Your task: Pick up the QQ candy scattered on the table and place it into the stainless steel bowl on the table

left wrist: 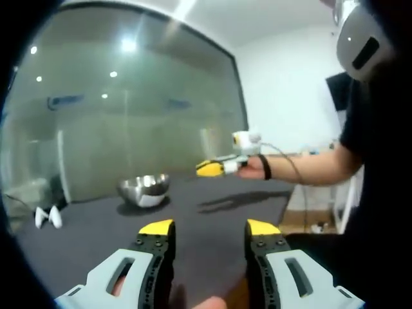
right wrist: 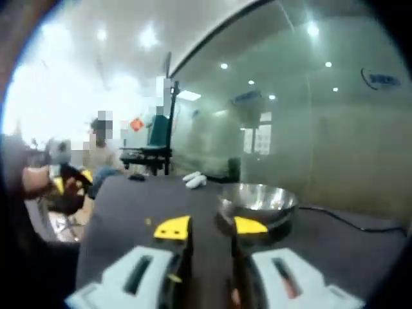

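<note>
The stainless steel bowl (left wrist: 145,188) stands on the dark grey table (left wrist: 212,206), ahead and left of my left gripper (left wrist: 210,228), whose jaws are open with nothing between them. A hand holds my right gripper (left wrist: 217,168) above the table, to the right of the bowl. In the right gripper view the bowl (right wrist: 257,201) sits just beyond the right gripper (right wrist: 211,227), open and holding nothing. A small yellow piece (right wrist: 148,221), perhaps a candy, lies on the table (right wrist: 129,199) left of its left jaw.
Two white objects (left wrist: 48,217) lie near the table's left end, also seen as white objects (right wrist: 194,180) behind the bowl. A dark cable (right wrist: 351,224) runs past the bowl. A glass wall (left wrist: 129,109) backs the table. The person's body (left wrist: 380,193) stands at the right.
</note>
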